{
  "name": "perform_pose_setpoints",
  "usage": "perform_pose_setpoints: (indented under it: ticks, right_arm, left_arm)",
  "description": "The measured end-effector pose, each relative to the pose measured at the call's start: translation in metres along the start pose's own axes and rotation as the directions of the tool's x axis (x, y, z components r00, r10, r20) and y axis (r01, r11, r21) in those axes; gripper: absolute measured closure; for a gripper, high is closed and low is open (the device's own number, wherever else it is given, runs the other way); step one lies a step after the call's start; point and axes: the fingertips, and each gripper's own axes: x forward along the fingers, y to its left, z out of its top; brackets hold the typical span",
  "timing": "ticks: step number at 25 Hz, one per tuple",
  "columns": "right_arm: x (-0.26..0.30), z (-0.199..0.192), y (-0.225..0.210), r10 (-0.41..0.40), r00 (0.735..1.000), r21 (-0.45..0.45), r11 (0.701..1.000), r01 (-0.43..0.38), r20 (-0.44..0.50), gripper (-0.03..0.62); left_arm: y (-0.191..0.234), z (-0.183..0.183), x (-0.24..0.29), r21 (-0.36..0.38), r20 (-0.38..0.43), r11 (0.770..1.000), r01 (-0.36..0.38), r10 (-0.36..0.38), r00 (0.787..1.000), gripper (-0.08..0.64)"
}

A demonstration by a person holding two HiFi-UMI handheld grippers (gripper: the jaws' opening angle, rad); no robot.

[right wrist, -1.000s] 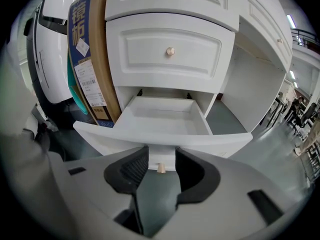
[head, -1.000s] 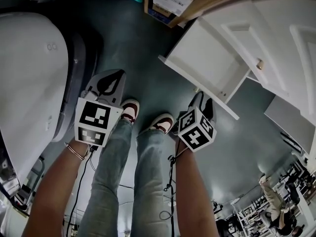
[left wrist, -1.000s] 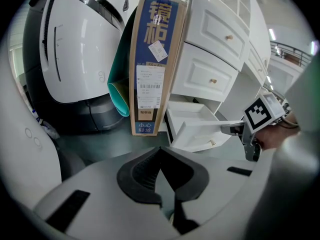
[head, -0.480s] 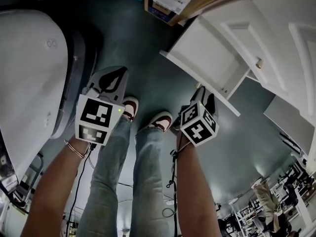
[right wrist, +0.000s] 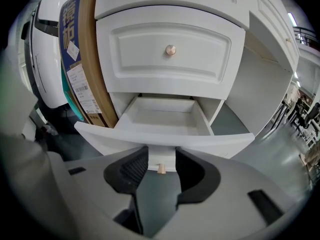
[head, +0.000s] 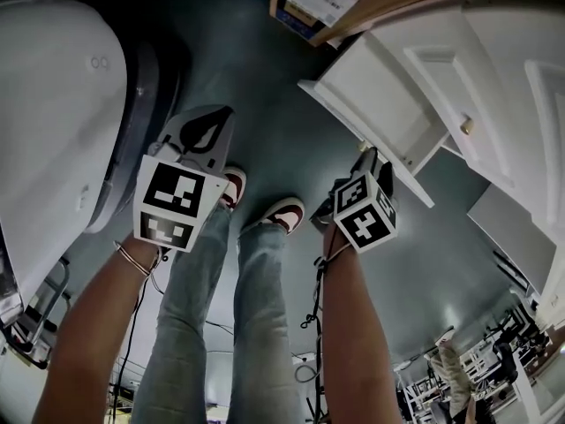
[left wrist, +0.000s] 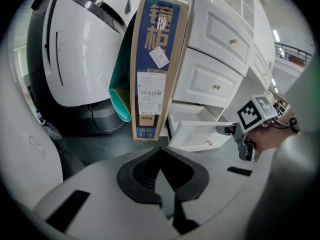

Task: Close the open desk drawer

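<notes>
Drawer knob between right gripper jaws, wide apart, untouched

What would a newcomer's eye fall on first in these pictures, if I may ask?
The open drawer, white and empty, juts out at the bottom of the desk. The right gripper is directly in front of it, jaws apart, with the small knob showing between them. Next comes the tall blue-and-brown cardboard box, standing on end against the desk, left of the drawers in both gripper views.
</notes>
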Motion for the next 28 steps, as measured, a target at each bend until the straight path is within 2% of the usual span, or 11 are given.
perform_pose_setpoints:
  ticks: [8,14,28]
  right_arm:
    - [0.016,0.02,-0.002,0.008,1.0,-0.009,1.0,-0.008,0.011,0.414]
    - [0.029,0.042,-0.006,0.018,0.999,-0.077,0.997,-0.016,0.029,0.443]
    - [0.063,0.083,-0.01,0.049,0.997,-0.098,0.994,-0.043,0.056,0.442]
  left_arm:
    - [0.002,0.004,-0.002,-0.04,0.005,0.998,-0.042,0.043,0.999,0.548]
    - [-0.003,0.008,0.001,-0.072,0.008,0.995,-0.064,0.064,0.998,0.548]
    - [-0.018,0.024,0.009,-0.068,0.024,0.993,-0.092,0.093,0.995,0.548]
